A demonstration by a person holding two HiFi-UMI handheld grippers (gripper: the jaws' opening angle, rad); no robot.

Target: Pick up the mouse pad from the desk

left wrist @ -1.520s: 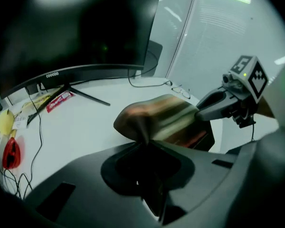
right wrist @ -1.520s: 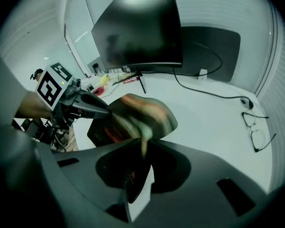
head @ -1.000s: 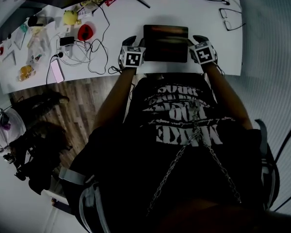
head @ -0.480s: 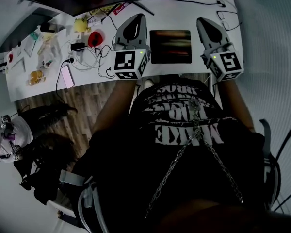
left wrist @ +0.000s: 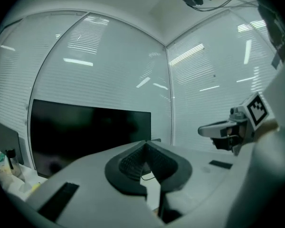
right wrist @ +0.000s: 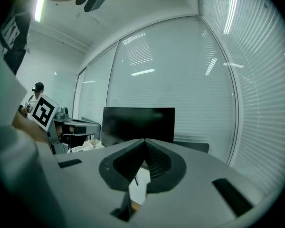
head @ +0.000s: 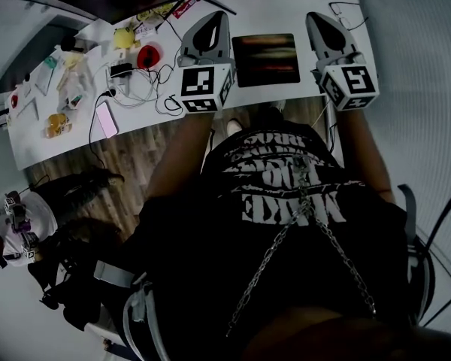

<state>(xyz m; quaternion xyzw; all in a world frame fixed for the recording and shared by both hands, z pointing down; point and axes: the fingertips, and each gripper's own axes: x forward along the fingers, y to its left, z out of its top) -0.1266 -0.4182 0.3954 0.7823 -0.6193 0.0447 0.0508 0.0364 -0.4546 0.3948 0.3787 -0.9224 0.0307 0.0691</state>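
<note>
Left tongs (head: pixel 215 25) and right tongs (head: pixel 316 18), each pressed together and empty, hung beside the dark flat rectangular mouse pad (head: pixel 267 60), which lay on the white bench (head: pixel 286 12).

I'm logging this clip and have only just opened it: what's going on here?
A person at a white desk holds a gripper in each hand. The left gripper and the right gripper are both raised above the desk and point roughly level. In the head view, one appears on each side of the dark mouse pad. Both grippers have their jaws shut with nothing between them. The mouse pad lies flat on the desk and has not been picked up.
</note>
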